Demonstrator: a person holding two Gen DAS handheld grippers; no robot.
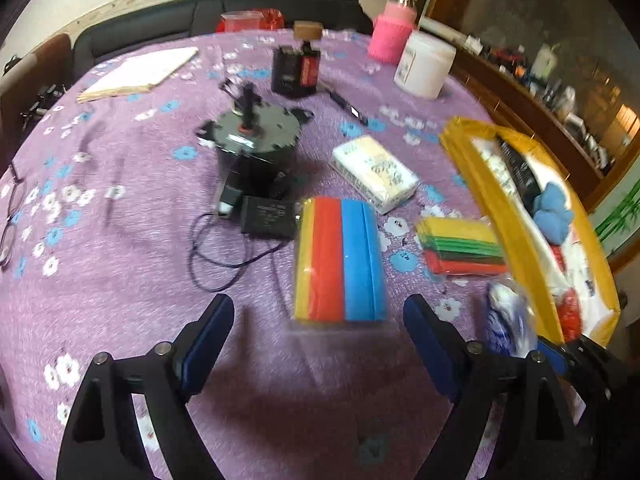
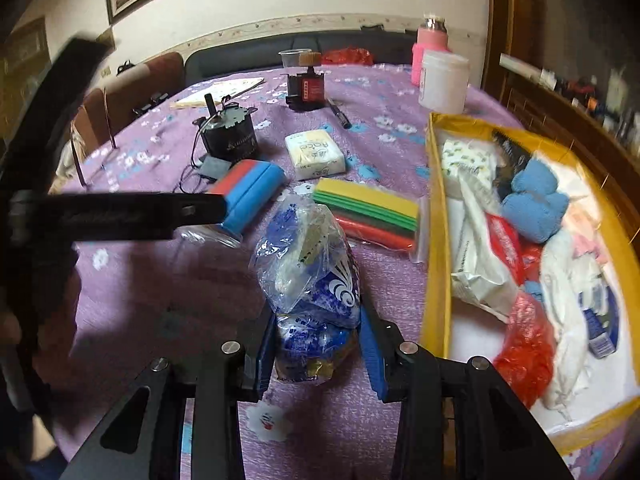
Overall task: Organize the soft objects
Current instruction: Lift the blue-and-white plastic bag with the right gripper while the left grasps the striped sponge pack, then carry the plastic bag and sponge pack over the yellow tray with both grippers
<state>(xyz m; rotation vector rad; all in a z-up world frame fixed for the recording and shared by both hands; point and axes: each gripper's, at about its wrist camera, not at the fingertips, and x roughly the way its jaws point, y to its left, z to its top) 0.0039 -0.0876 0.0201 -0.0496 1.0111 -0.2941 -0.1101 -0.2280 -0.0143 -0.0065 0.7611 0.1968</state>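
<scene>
No print is legible, even on the tissue pack [image 2: 315,153]

Both wrist cameras are looking steeply down at close range, sharing the purple table [image 1: 120,264] toward 12 o'clock.

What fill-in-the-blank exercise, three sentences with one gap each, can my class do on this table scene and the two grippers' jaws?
1. The right gripper has its jaws shut on a blue and white plastic ____.
2. The left gripper has its jaws open and holds ____.
3. The blue towel lies inside the ____ box.

Missing words: bag; nothing; yellow
</scene>
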